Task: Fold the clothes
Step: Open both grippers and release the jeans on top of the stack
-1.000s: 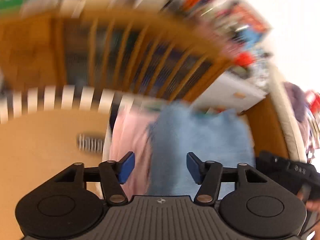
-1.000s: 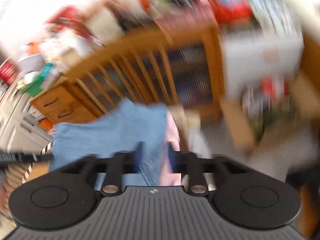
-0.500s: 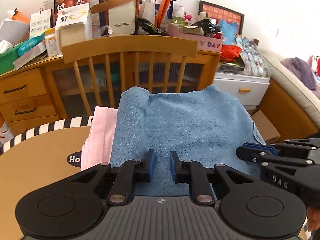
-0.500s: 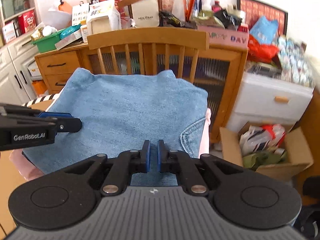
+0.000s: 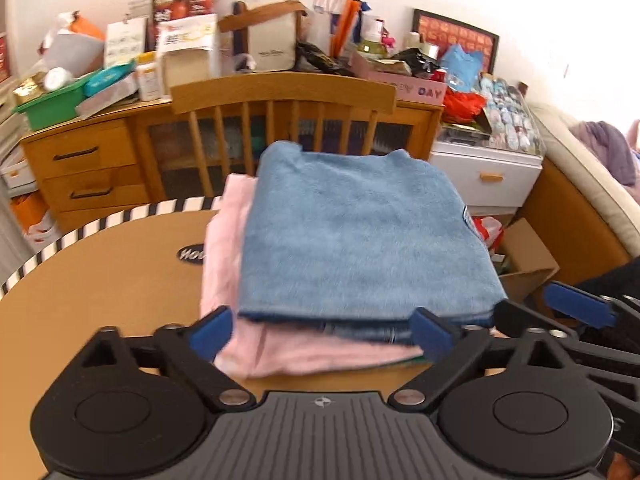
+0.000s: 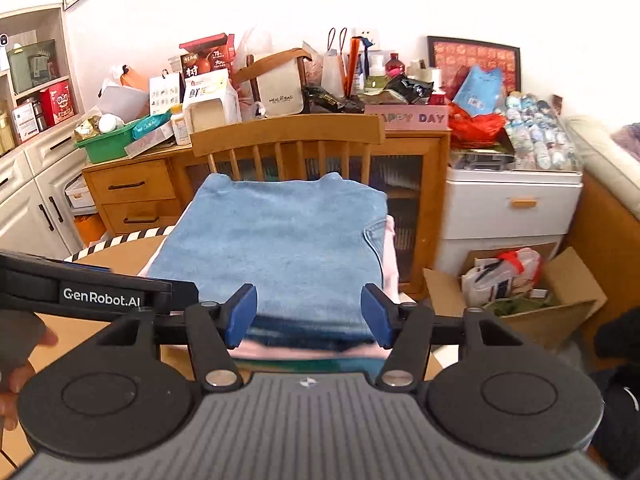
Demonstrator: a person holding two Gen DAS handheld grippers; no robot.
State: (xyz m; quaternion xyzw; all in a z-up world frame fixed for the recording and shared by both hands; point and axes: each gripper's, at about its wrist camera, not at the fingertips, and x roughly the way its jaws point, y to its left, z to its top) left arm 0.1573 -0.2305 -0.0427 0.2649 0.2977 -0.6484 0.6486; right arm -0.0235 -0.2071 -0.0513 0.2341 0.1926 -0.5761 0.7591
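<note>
Right in front of the left gripper (image 5: 322, 334), jaws just popped wide and gripping nothing, sits the folded blue garment (image 5: 360, 240) on a pink one (image 5: 224, 256), long axis running away toward the chair (image 5: 282, 98). The right gripper (image 6: 308, 316) has also just let go, about half open.

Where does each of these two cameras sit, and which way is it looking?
Left wrist: on the left gripper, looking along its open fingers at the blue garment on the pink one; the right gripper shows at right.
Right wrist: on the right gripper, jaws open, facing the same pile; the left gripper and a hand show at left.
Shared: pile, chair, cabinet.
</note>
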